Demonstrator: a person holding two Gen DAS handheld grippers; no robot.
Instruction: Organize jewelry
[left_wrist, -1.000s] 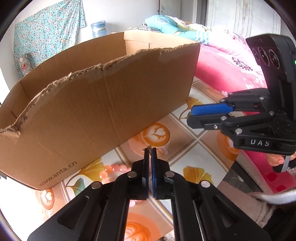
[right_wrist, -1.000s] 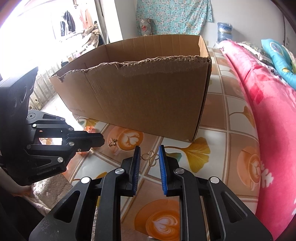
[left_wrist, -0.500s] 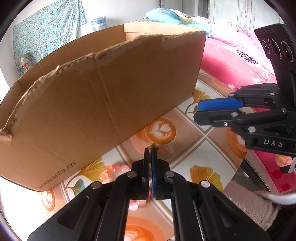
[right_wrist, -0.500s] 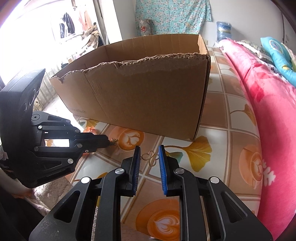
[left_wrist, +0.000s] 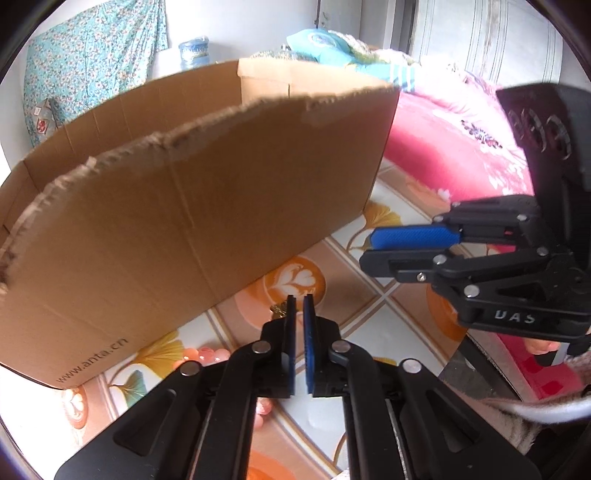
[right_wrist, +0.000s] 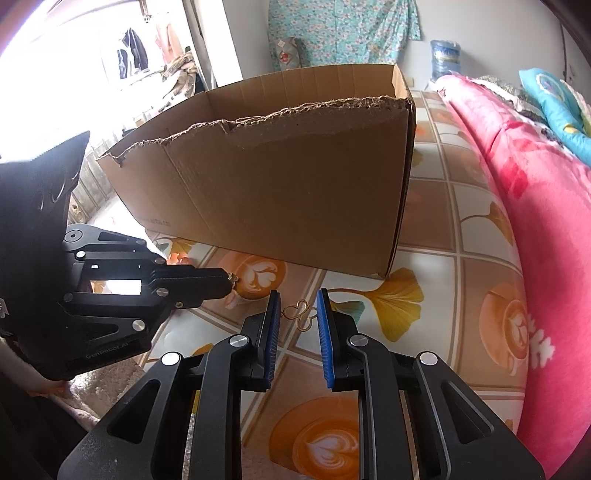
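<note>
Left gripper (left_wrist: 299, 301): jaws almost closed, a narrow slit left between the blue pads; a small gold earring (left_wrist: 279, 308) sits at the tip of its left finger, apparently pinched there. From the right wrist view the same earring (right_wrist: 232, 279) hangs off the very end of the closed fingers, so the hold looks shallow.
Right gripper (right_wrist: 296, 306): jaws partly open, holding nothing; a gold clover-shaped earring (right_wrist: 300, 314) lies flat on the tablecloth (right_wrist: 458, 280) between the two pads, touching neither as far as I can tell.
Key relation: the clover earring is dead ahead at 12 o'clock of the right gripper, its long axis running roughly 9 to 3, across the gap. The right gripper is plainly the nearer one.
Cardboard box (right_wrist: 288, 192): stands at 12 o'clock beyond both grippers, its torn front wall higher than the fingertips.
Edges: pink quilt (right_wrist: 535, 192) rises at 3 o'clock of the right gripper; the left gripper's body crowds 9 o'clock.
Open room: bare cloth around the clover earring; upward is free.
Pink beads (left_wrist: 207, 352): at 8 o'clock of the left gripper, by the box foot.
Judgement: a straight close should catch it; a thin flat piece may slip.
</note>
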